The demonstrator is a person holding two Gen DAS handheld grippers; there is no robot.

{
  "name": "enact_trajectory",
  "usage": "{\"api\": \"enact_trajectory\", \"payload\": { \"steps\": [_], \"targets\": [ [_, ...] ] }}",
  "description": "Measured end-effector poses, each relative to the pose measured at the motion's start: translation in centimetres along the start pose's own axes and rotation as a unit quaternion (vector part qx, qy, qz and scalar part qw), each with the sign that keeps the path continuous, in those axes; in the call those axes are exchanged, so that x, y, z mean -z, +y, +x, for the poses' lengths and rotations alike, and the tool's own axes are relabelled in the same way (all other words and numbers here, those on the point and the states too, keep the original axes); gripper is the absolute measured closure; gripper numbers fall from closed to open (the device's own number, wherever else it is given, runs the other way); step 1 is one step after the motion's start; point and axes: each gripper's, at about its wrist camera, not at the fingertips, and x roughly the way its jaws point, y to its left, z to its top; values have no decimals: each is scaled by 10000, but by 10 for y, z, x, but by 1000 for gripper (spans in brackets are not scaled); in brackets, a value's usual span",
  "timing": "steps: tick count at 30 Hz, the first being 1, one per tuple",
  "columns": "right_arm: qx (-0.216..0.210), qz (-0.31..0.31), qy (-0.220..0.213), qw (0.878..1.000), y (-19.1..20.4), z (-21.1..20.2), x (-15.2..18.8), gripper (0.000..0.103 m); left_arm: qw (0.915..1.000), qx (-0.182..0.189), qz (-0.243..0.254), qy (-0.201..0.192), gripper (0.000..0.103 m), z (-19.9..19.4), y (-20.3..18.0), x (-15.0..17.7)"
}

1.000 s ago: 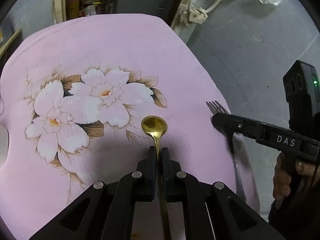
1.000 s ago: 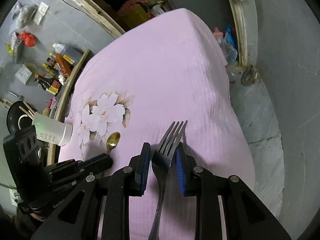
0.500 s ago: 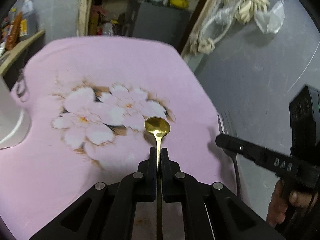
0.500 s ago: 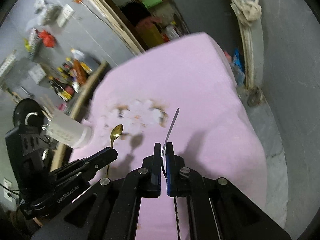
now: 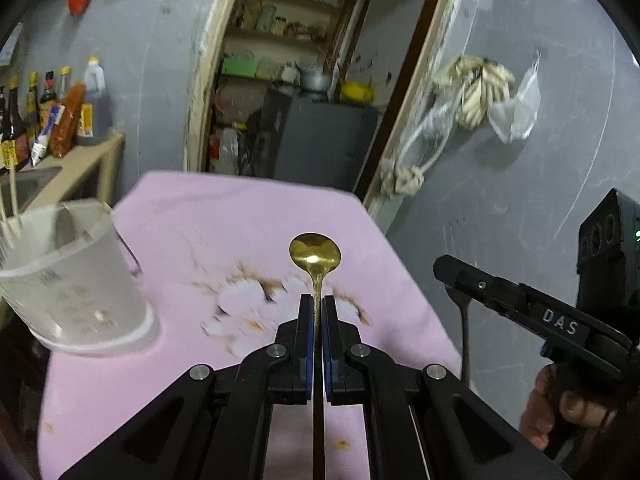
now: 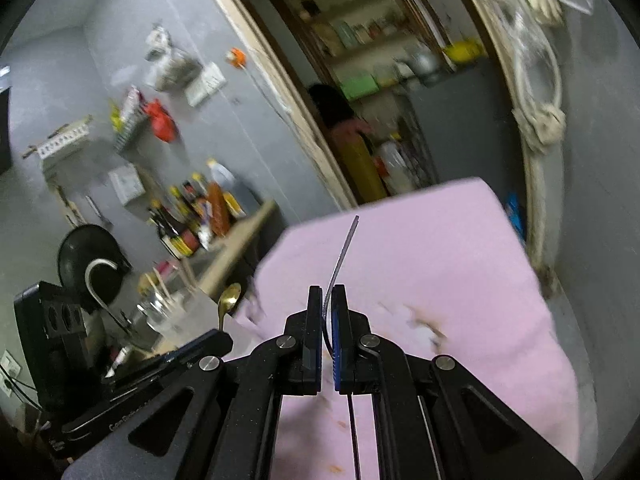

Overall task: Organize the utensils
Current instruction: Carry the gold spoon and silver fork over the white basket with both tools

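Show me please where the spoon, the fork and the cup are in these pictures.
spoon (image 5: 315,256): left wrist view, on the gold bowl.
fork (image 6: 343,254): right wrist view, on the head, seen edge-on above the gripper's fingers.
cup (image 5: 76,280): left wrist view, on the clear side wall.

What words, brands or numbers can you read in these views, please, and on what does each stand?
"DAS": white letters on the right gripper.
A white imprint on the left gripper: too blurred to read.
Bottle labels: too small to read.
Markings on the plastic jug: blurred.
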Motion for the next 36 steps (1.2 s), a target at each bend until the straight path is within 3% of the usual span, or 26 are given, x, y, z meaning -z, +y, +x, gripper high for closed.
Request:
{"api": "enact_trajectory", "payload": {
  "steps": [10,15,20,26,36],
  "targets": [
    [-683,-573,-779,9930,113,34,-34,99,9947,-457,-132,-908,99,-72,79,-56],
    [-1319,-464,-1112,9839,159,58,-45,99,9880,-711,-310,-1333,99,-96,125,-81],
    [-1692,-188,-1447,9747,185,90,-46,99,9773,-863,-836,-1743,99,-112,183,-98],
    [-1572,-340,-1449,9763,201,123,-29,99,9690,-962,-1217,-1925,99,-107,228,-97],
    [-1211,-854,-1125,9825,200,142,-2,99,9561,-728,-2004,-2010,99,-77,266,-74]
  ]
}}
